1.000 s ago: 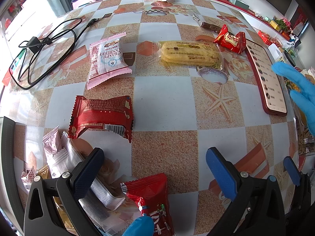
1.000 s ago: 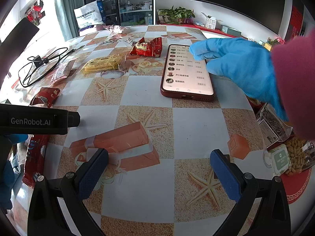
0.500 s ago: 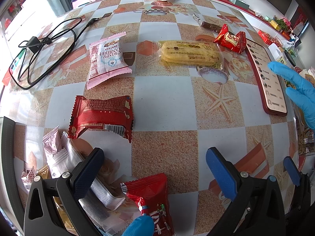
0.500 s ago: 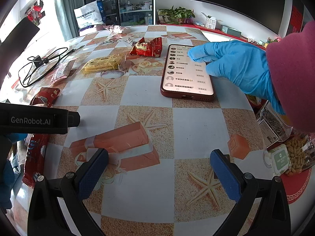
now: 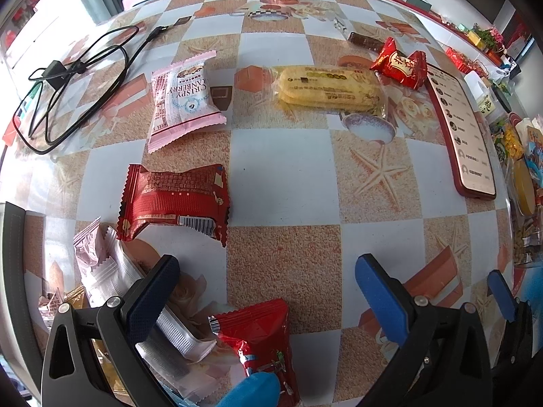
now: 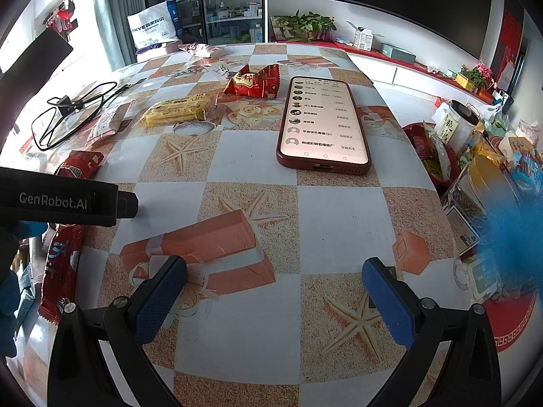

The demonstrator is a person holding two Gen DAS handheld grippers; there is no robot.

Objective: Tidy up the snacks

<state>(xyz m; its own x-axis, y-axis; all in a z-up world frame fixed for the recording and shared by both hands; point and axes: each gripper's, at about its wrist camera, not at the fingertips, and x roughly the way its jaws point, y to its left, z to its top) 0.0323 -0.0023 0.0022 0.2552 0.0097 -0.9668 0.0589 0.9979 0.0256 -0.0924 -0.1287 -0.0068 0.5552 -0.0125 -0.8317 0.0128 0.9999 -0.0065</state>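
Note:
Snack packs lie scattered on the checkered table (image 5: 281,183): a pink cranberry pack (image 5: 181,96), a yellow biscuit pack (image 5: 327,88), a red flat pack (image 5: 174,200), a small red wrapped snack (image 5: 400,64) and a red bag (image 5: 261,339) at the near edge. My left gripper (image 5: 268,298) stands open just above that red bag, holding nothing. My right gripper (image 6: 275,298) is open over bare table with nothing between its fingers. From the right wrist the yellow pack (image 6: 180,110) and small red snack (image 6: 254,83) sit far ahead.
A red-cased phone (image 6: 324,123) with its screen lit lies at the right. A black cable (image 5: 78,78) coils at far left. Jars and a red tray of snacks (image 6: 475,176) crowd the right edge. Small wrappers (image 5: 101,271) pile at near left. A blue-gloved hand (image 6: 516,237) blurs at right.
The blue-gloved hand has pulled away from the phone toward the right edge. Both grippers and all snack packs stay where they were.

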